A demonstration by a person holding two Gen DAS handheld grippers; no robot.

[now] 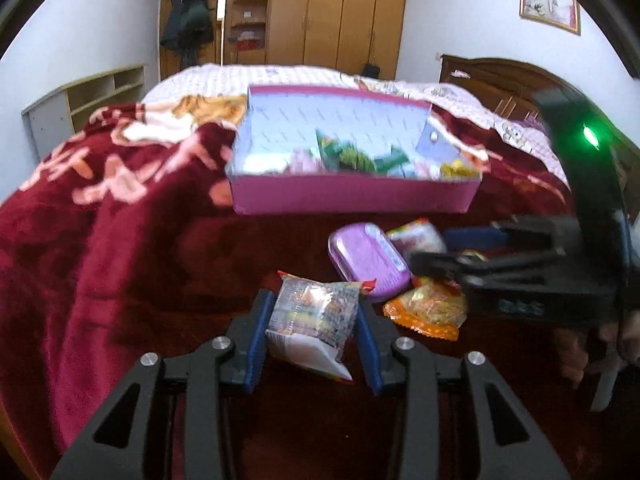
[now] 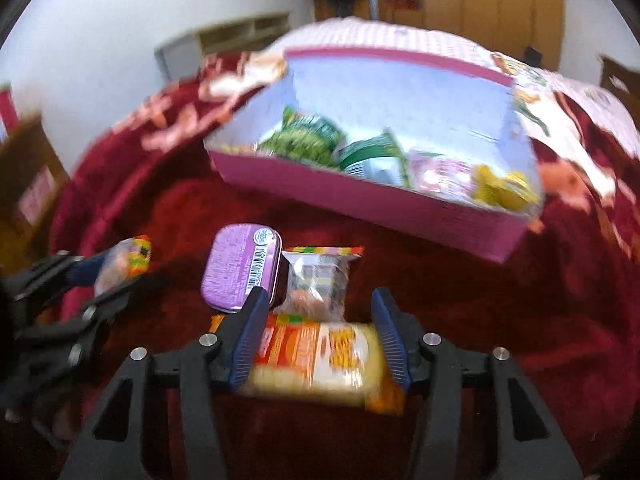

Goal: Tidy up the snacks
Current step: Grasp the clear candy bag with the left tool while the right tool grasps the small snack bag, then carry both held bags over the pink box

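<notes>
The pink box (image 1: 352,196) sat on the dark red blanket (image 1: 120,240) of a bed, its low front wall facing the grippers and its taller back wall behind. A green packet (image 2: 304,140), a yellow one (image 2: 500,188) and other blurred packets lay inside it, mostly toward the box's front and right end.

In front of the box, an open strip of blanket separated its front wall from a small cluster of snacks. There, a purple tin (image 2: 240,264) lay flat with a clear packet (image 2: 320,276) just beside it. The left gripper (image 1: 314,328) was clamped on a clear snack packet (image 1: 312,320), both blue pads pressed against its sides, in front of the box and left of the tin. The right gripper (image 2: 320,344) had its blue pads on either end of an orange-and-yellow packet (image 2: 320,360), seemingly gripping it, just in front of the tin; the picture was blurred there.

To the left of the box, the blanket ran wide and bare before falling away at the bed's edge. Behind the box lay a pale checked cover (image 1: 240,76), and beyond it a wooden wardrobe (image 1: 340,12) against the far wall. A low grey shelf unit (image 1: 80,104) stood left of the bed, and a dark wooden headboard (image 1: 500,80) rose behind the box's right end.
</notes>
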